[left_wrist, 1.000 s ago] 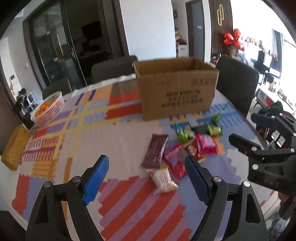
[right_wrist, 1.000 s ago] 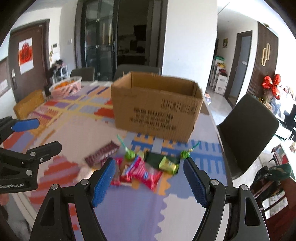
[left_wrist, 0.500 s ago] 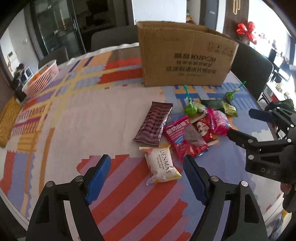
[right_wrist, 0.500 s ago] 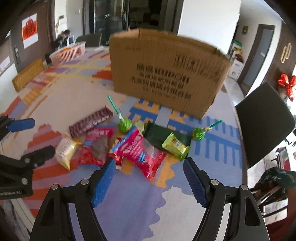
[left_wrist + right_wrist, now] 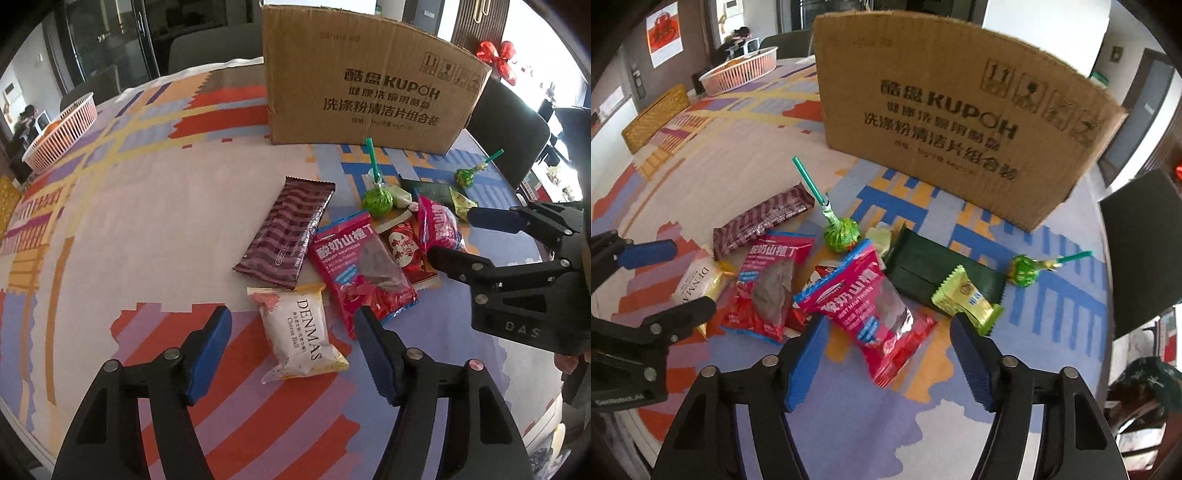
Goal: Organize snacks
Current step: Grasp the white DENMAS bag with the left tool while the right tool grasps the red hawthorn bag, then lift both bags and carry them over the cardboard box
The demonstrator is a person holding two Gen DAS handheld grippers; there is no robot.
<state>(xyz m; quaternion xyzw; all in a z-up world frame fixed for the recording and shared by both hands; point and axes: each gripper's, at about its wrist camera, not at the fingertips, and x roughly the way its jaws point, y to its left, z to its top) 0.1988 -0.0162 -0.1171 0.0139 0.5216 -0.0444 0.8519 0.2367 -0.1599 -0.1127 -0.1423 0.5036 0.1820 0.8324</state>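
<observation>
- Since a second ago both grippers have dropped toward the table and tilted downward, so the pile of snacks fills more of each view and the cardboard box [image 5: 369, 85] looms larger behind it.
- The left gripper [image 5: 293, 341] hovers over a white cheese-ball packet [image 5: 301, 334], which lies between its blue pads. The jaws are closing, but the pads do not yet press on the packet.
- The right gripper [image 5: 888, 354] hovers over a pink hawthorn snack bag [image 5: 871, 314], which lies between its pads. Its jaws are also closing and hold nothing yet.
- The snacks lie loose on a patterned tablecloth [image 5: 147, 221], in front of the box and apart from it. None is visibly in the box; its inside is hidden.
- Other snacks in the pile: a brown striped bar [image 5: 286, 230], a second pink hawthorn bag [image 5: 360, 271], a small red packet [image 5: 406, 251], two green lollipops [image 5: 842, 232], a dark green packet [image 5: 938, 269] and a yellow-green sweet [image 5: 966, 301].
- A white basket [image 5: 61, 134] sits far off at the table's edge.
- Risks, as a judgement: the pink bag overlaps the small red packet and touches the yellow-green sweet, so closing jaws could catch or drag a neighbour.
- The slick, puffy wrappers may slide out of a grip taken at an edge.
- The two grippers work close together and could bump each other when lifting.
</observation>
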